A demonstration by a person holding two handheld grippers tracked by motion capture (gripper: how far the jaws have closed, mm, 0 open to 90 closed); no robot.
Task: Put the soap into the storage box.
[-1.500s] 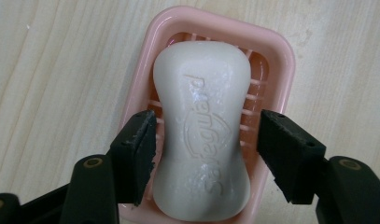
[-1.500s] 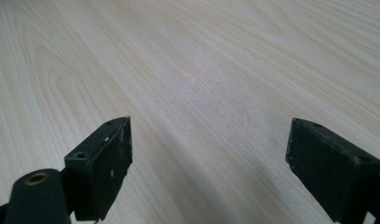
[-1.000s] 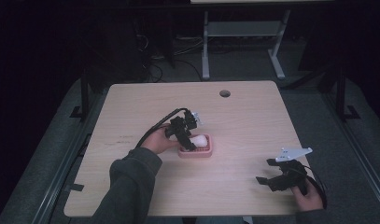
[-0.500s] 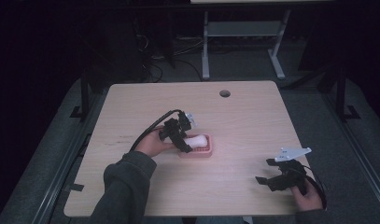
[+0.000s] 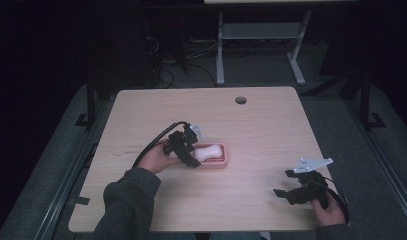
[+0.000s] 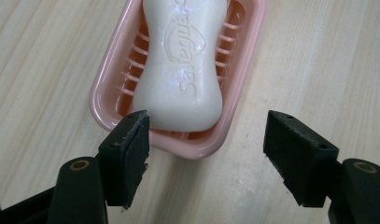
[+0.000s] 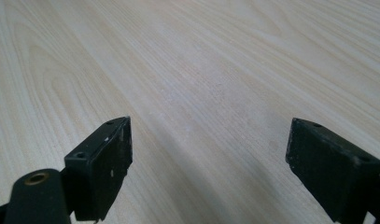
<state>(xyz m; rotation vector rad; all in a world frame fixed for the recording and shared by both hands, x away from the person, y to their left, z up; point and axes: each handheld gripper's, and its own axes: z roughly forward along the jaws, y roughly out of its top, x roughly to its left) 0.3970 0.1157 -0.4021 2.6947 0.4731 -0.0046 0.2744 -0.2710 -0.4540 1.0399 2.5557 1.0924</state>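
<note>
Near the middle of the wooden table, a pink soap dish holds a white bar of soap embossed with the brand name "Safeguard", its last letters cut off at the picture's top edge. The left gripper sits just short of the dish's near end, jaws spread wide and gripping nothing. At the table's near right corner, the right gripper points along bare wood, jaws likewise wide apart and empty.

Soap in dish mid-table, left tongs beside it
</note>
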